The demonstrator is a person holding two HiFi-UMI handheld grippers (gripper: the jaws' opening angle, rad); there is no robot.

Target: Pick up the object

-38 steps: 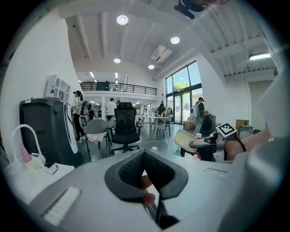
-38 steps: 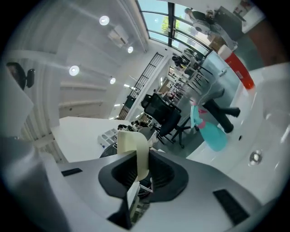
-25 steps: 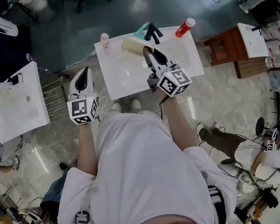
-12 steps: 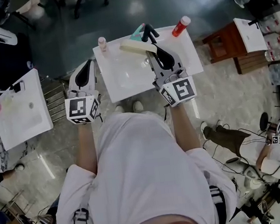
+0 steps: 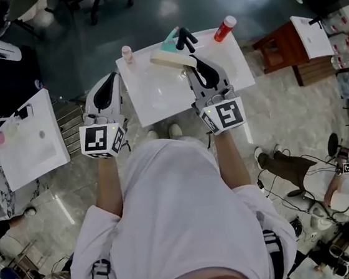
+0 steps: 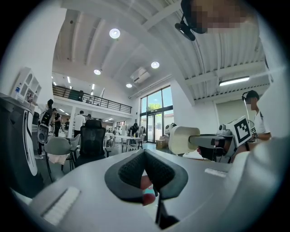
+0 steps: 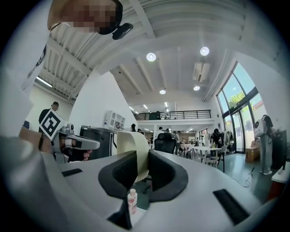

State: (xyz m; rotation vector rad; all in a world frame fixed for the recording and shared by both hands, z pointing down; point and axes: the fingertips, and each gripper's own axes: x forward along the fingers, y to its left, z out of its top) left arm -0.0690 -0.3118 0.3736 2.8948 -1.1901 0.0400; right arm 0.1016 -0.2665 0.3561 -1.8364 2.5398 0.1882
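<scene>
Roll point(image 5: 166, 58), cream, possibly tape: pinched between the narrow jaws of right gripper point(image 5: 186, 65), at basin point(image 5: 157, 97) far edge, beside tap point(image 5: 185, 39). Left gripper point(image 5: 115, 77): jaws together, empty, off basin's left edge.

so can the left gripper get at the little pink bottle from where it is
Probably yes. The left gripper sits just beside the sink's left edge, with nothing between it and the pink bottle at the back corner. Its jaws are shut and empty, so they'd have to open first.
</scene>
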